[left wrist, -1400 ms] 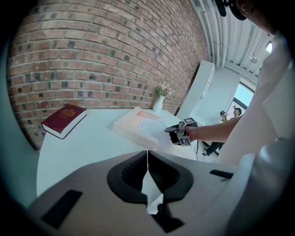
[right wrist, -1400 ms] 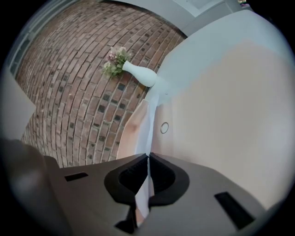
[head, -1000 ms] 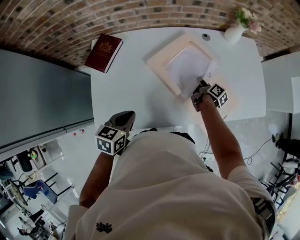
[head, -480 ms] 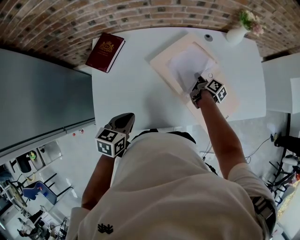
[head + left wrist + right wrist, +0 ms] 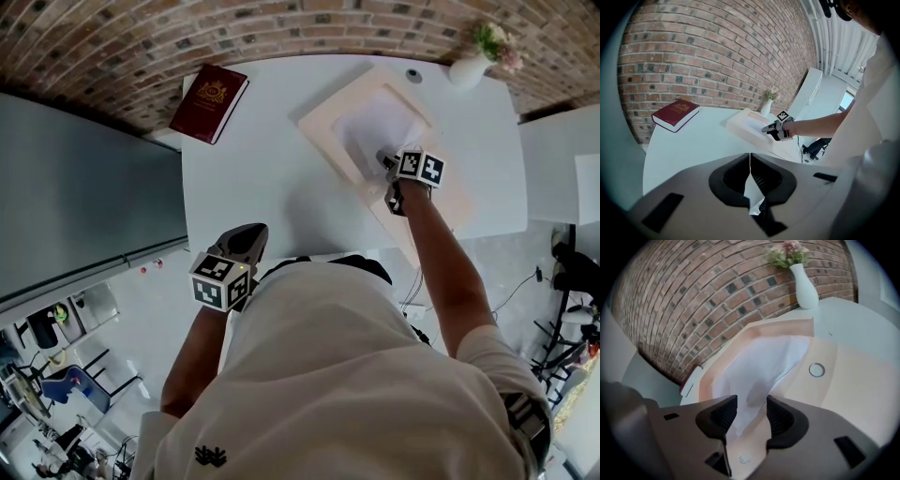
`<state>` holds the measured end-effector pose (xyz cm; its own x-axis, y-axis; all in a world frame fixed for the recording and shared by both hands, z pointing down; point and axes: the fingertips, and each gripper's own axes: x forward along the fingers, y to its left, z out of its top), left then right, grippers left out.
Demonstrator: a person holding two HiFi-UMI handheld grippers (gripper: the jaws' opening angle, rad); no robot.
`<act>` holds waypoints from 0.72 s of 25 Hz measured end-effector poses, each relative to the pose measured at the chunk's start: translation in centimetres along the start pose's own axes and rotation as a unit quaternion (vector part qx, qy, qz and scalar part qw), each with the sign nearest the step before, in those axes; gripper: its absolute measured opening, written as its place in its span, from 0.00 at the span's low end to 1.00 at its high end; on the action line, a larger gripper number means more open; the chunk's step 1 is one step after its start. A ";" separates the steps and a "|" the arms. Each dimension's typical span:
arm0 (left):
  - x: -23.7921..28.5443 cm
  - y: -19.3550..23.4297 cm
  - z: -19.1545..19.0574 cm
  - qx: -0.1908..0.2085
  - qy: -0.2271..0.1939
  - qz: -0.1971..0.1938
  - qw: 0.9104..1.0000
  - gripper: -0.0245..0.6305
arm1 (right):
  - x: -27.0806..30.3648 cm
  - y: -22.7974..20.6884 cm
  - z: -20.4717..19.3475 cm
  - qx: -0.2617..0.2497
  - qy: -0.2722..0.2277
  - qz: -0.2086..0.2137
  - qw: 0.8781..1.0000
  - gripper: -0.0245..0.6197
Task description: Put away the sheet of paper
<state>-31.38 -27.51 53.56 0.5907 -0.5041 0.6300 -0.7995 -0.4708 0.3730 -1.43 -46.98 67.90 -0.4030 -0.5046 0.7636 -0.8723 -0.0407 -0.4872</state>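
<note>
In the head view, the person's shirt covers the near edge of the white table (image 5: pixel 262 187), and the right gripper (image 5: pixel 386 161) hides part of the flat peach folder (image 5: pixel 323 122). The smooth white sheet of paper (image 5: pixel 759 366) lies inside the open folder at upper centre, and 1 round metal snap (image 5: pixel 816 370) sits on the flap. The right gripper's jaws have just been opening and stand spread above the sheet's near edge, not pinching it. The left gripper (image 5: pixel 750 157) has its jaws pressed together, holding nothing.
</note>
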 end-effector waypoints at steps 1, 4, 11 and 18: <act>0.0 -0.1 0.0 0.001 0.000 -0.001 1.000 0.07 | 0.0 0.0 -0.3 -0.022 0.018 -0.006 1.000 0.38; 0.1 -0.3 0.0 0.006 -0.002 -0.003 1.000 0.07 | -0.3 0.1 -0.6 -0.063 0.046 -0.013 0.997 0.40; 0.5 -1.5 0.5 0.012 -0.009 -0.003 1.000 0.07 | -2.0 -0.3 -0.4 -0.093 0.043 -0.012 0.995 0.40; 1.9 -5.0 0.7 0.020 -0.012 -0.010 1.000 0.07 | -5.9 -0.8 -1.5 -0.111 0.032 0.019 0.993 0.35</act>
<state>-26.17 -26.59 52.40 0.6096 -0.5114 0.6057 -0.7828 -0.5088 0.3583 1.20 -42.66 64.42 -0.4465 -0.4459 0.7758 -0.8932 0.1708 -0.4159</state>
